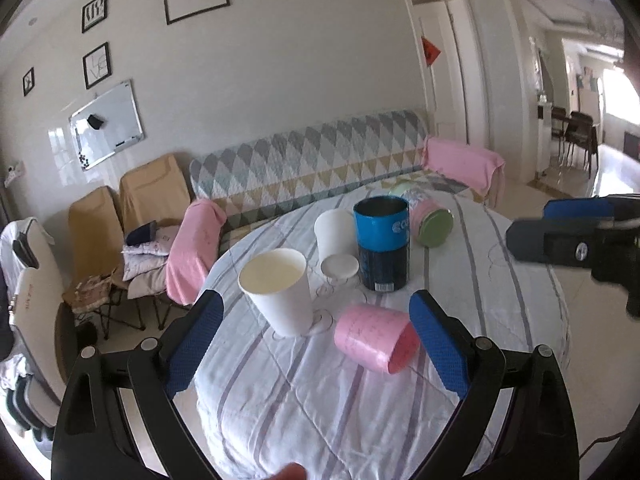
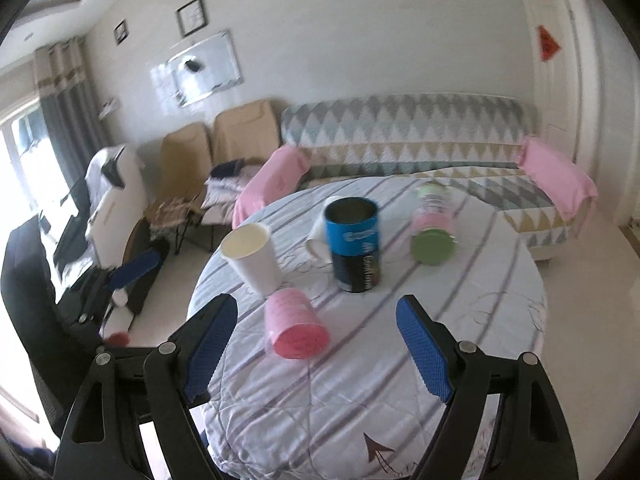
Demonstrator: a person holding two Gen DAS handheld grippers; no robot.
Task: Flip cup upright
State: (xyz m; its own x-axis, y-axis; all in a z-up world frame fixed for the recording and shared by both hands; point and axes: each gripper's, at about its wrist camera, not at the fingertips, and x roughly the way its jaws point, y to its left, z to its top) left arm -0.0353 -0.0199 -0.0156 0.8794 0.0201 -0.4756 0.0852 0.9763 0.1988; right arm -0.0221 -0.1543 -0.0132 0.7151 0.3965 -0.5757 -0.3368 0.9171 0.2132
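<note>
A pink cup [image 1: 374,338] lies on its side on the round table with the striped cloth [image 1: 320,408], its mouth facing the near right. My left gripper [image 1: 316,344] is open and empty, just in front of it. In the right wrist view the pink cup [image 2: 296,330] lies between the open fingers of my right gripper [image 2: 316,350], which is empty and a little short of the cup. The right gripper also shows in the left wrist view [image 1: 560,236] at the right edge.
A white paper cup [image 1: 280,292] stands upright left of the pink cup. Behind are a blue tin [image 1: 384,244], a white mug [image 1: 336,236] with a small white dish [image 1: 339,267], and a green-lidded jar [image 1: 434,226] on its side. A sofa [image 1: 320,160] and chairs stand beyond.
</note>
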